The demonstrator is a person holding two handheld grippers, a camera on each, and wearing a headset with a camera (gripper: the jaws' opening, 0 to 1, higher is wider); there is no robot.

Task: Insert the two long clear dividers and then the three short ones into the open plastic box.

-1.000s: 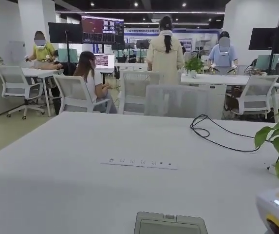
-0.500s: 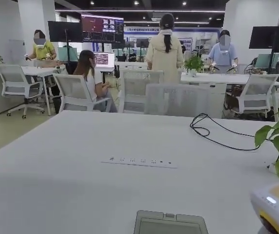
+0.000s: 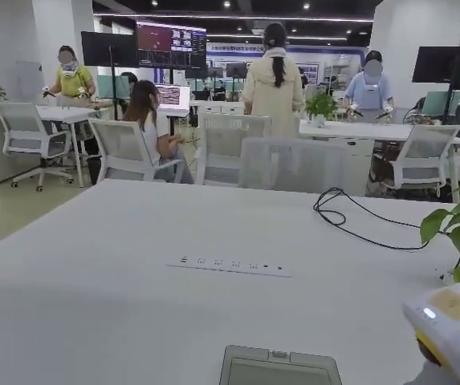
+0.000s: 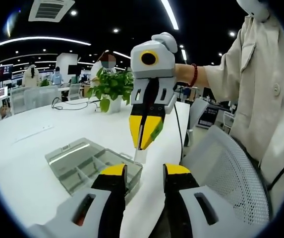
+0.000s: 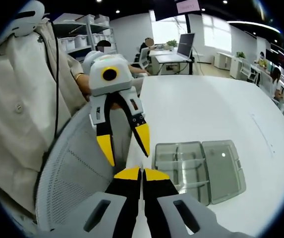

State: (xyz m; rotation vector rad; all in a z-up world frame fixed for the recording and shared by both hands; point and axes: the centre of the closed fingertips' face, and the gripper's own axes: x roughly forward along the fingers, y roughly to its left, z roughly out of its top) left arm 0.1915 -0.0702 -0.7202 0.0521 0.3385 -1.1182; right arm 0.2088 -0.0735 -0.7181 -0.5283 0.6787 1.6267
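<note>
Plastic box sits open at the near edge of the white table. In the gripper views its tray is split into compartments, with the lid flat alongside.

Left gripper is by the table edge near the box, jaws a moderate gap apart with nothing between them. Right gripper faces it, jaws pressed together; cannot tell if they pinch anything.

Since a second ago, the gripper housing at the head view's lower right has come further in and up. The box has not moved.

Wall screen text and the housing's yellow label are too small to read.
</note>
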